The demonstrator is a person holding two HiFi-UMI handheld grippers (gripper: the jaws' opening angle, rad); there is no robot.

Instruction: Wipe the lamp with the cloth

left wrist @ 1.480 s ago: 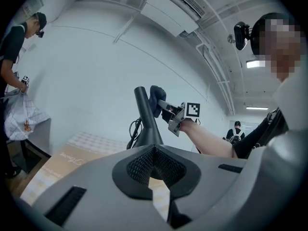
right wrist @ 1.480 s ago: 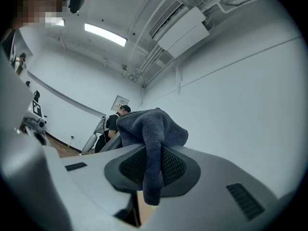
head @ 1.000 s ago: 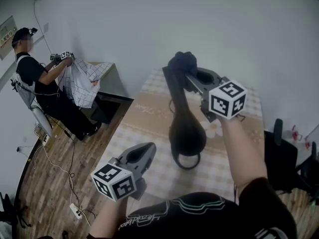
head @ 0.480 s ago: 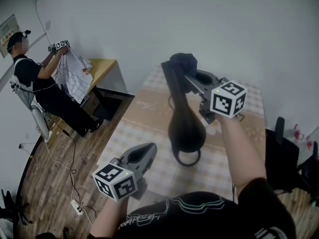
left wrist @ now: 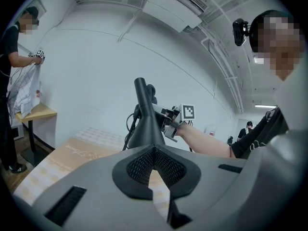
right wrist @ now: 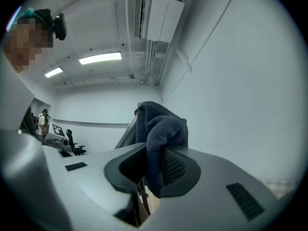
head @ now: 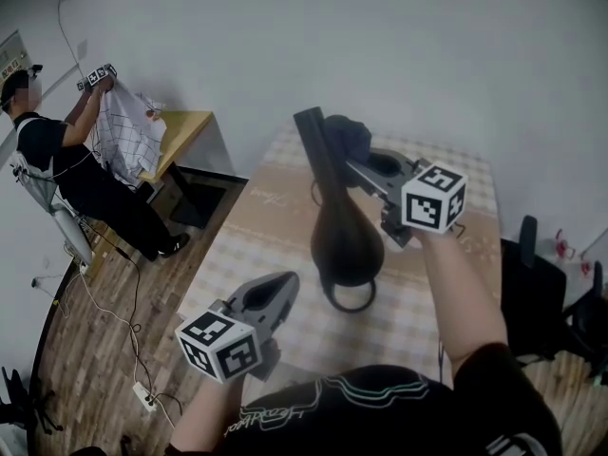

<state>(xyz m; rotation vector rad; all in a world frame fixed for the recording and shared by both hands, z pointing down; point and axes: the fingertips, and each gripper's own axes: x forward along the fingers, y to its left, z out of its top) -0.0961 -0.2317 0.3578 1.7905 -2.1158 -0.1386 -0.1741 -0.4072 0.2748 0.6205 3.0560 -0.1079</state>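
Right tongs (head: 359, 160): clenched on dark cloth (head: 348, 137), at black lamp (head: 344, 240) stem; left tongs (head: 277, 287): closed, empty, near counter (head: 275, 218) edge

No legible text, faint script on the tablecloth (head: 269, 198) too blurred to read, wall sign (head: 12, 51) likewise unreadable

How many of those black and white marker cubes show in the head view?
3. One cube on the left claw at bottom left, one on the right claw by the lamp, one held up by the person at far left; a second there may be hidden.
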